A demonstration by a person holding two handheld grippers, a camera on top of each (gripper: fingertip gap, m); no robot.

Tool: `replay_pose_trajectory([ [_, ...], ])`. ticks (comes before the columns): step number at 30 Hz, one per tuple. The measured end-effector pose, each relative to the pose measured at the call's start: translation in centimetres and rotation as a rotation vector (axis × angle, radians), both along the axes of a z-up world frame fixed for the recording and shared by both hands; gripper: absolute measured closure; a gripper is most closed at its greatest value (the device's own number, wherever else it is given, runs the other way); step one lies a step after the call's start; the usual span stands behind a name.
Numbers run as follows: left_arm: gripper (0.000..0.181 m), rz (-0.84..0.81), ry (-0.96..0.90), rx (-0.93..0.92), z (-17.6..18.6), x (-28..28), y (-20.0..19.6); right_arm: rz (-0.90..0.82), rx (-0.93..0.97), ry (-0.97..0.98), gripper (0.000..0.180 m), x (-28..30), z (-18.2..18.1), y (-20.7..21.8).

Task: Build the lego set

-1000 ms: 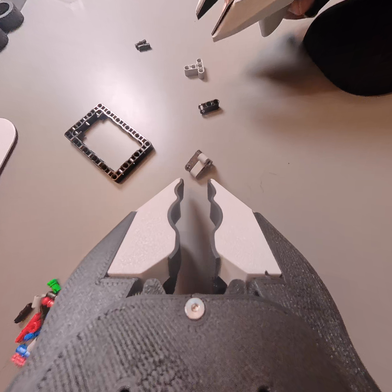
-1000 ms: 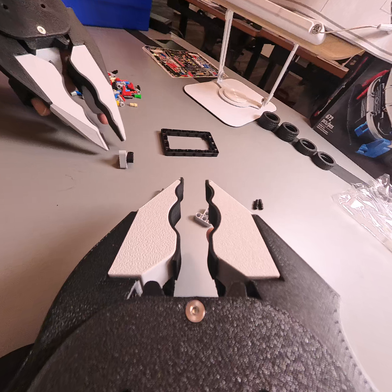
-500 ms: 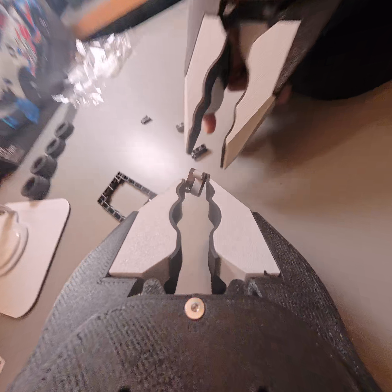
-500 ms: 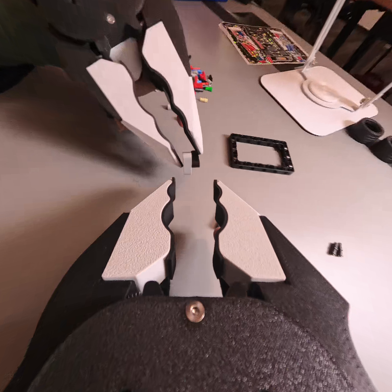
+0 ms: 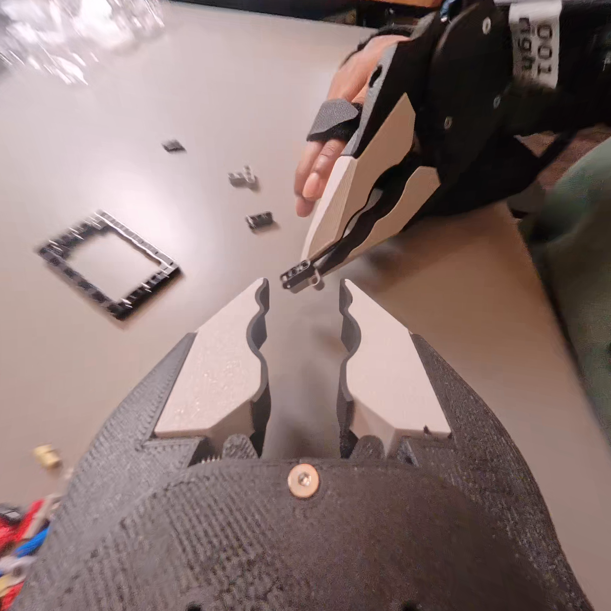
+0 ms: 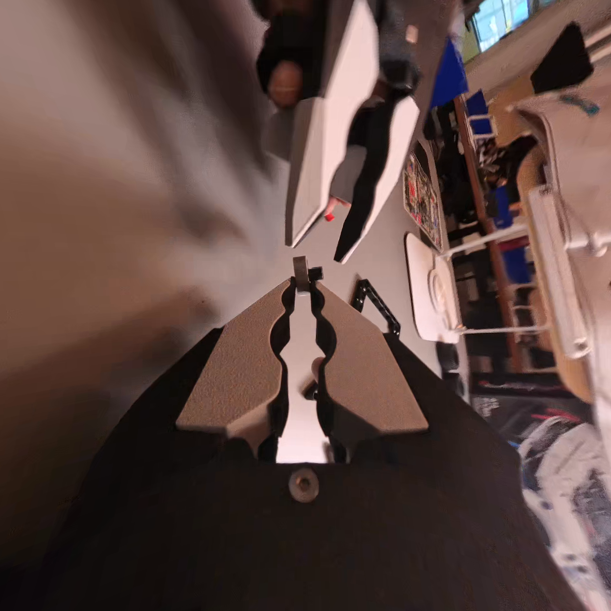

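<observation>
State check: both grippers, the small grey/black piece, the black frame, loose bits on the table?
left gripper: open, empty
right gripper: shut on the grey-and-black piece
grey-and-black piece: held off the table at the right gripper's tips
black frame: flat on the table, untouched
small black beam: loose on the table
grey angled piece: loose on the table

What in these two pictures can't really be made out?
- Right wrist view: the table is smeared by motion blur.
- Left wrist view: the coloured pieces are cut off by the edge and the left gripper body.
- Left wrist view: hole detail on the black frame is blurred.
</observation>
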State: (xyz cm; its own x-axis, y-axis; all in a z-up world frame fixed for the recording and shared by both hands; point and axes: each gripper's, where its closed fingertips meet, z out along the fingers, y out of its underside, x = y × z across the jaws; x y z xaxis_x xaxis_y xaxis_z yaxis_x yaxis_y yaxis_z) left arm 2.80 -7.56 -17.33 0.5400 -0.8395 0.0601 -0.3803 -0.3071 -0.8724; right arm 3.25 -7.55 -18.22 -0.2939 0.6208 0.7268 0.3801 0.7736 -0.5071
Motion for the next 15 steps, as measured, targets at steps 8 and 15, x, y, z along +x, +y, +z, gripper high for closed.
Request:
replay_pose_trajectory([
  [8, 0.157, -0.004, 0.217, -0.052, -3.8, -0.2, -0.3, 0.073, 0.148, -0.102, 0.174, -0.6, -2.9, -1.3],
  [15, 0.157, 0.027, 0.333, 0.009, -3.9, -2.4, 0.4, -0.208, -0.327, -0.069, 0.155, 4.4, 0.5, 4.5],
])
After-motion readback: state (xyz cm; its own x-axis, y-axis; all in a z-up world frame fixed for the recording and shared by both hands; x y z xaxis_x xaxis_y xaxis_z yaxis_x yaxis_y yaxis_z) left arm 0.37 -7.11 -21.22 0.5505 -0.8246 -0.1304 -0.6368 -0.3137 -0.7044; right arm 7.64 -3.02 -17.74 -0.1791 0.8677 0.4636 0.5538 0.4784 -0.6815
